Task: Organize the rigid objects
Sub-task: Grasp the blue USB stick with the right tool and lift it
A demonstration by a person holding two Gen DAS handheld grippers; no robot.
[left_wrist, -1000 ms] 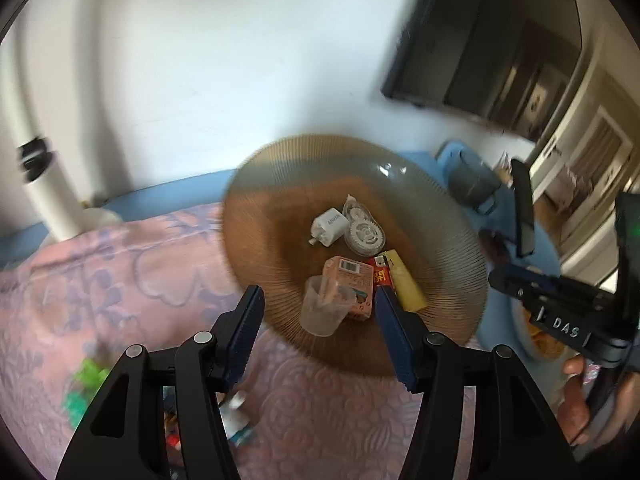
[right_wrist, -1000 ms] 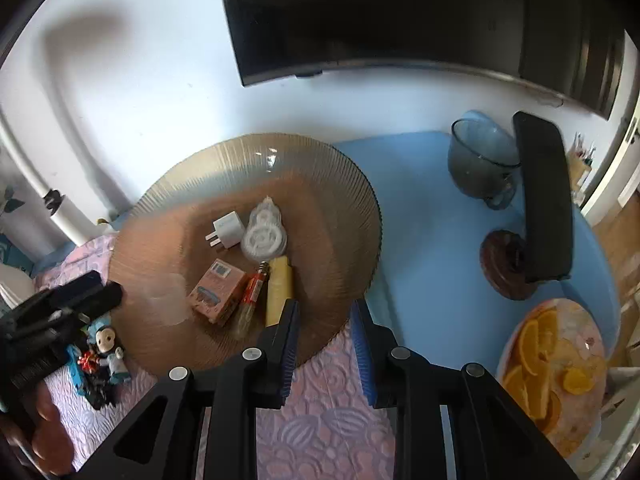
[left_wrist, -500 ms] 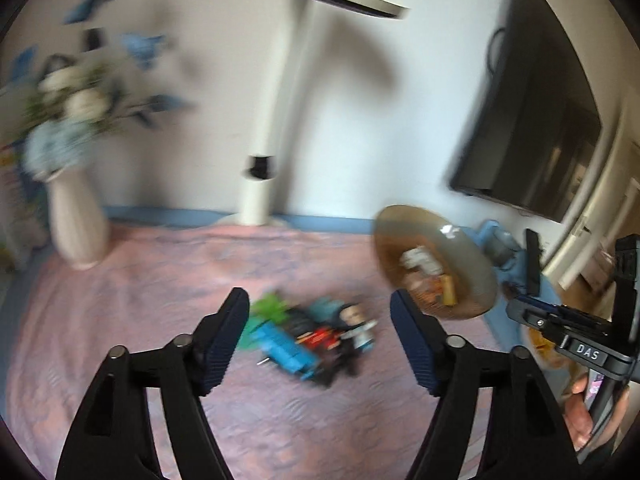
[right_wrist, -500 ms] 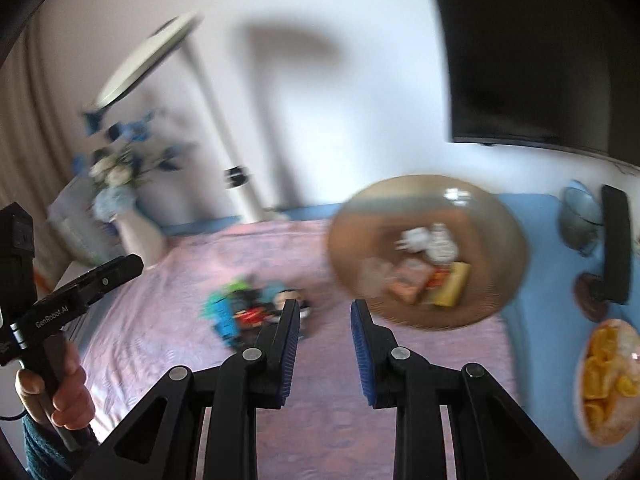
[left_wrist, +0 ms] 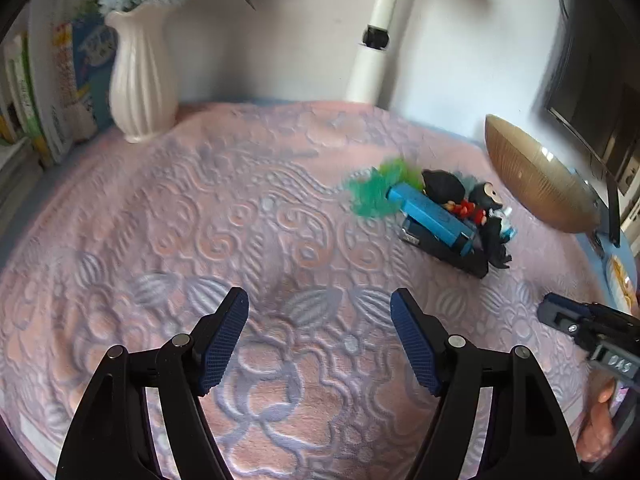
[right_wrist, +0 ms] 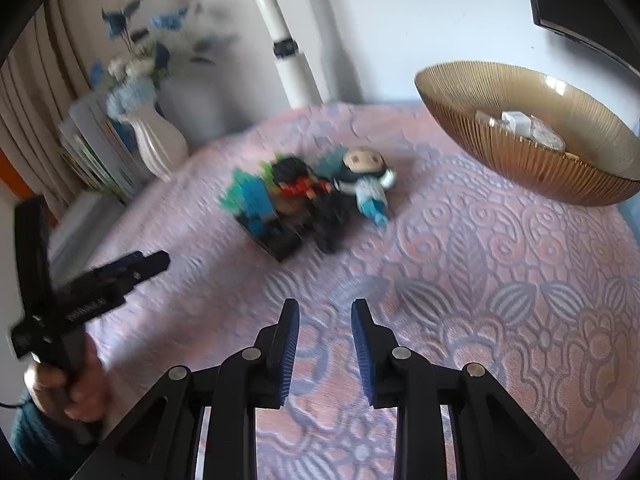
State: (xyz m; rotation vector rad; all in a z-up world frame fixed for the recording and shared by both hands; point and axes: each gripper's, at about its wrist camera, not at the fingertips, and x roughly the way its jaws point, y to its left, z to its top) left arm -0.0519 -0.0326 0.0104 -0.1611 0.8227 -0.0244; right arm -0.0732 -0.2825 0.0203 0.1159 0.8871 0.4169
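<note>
A: Why is the left gripper spread wide with nothing between its pads?

B: Likely readying for the toy pile, far right on the pink cloth. Its jaws have just been opening.

A: And the right gripper?

B: Clenched, empty, near the cloth's front edge. The pile sits left of the ribbed bowl, which already holds sorted pieces.

white vase, books, lamp pole
</note>
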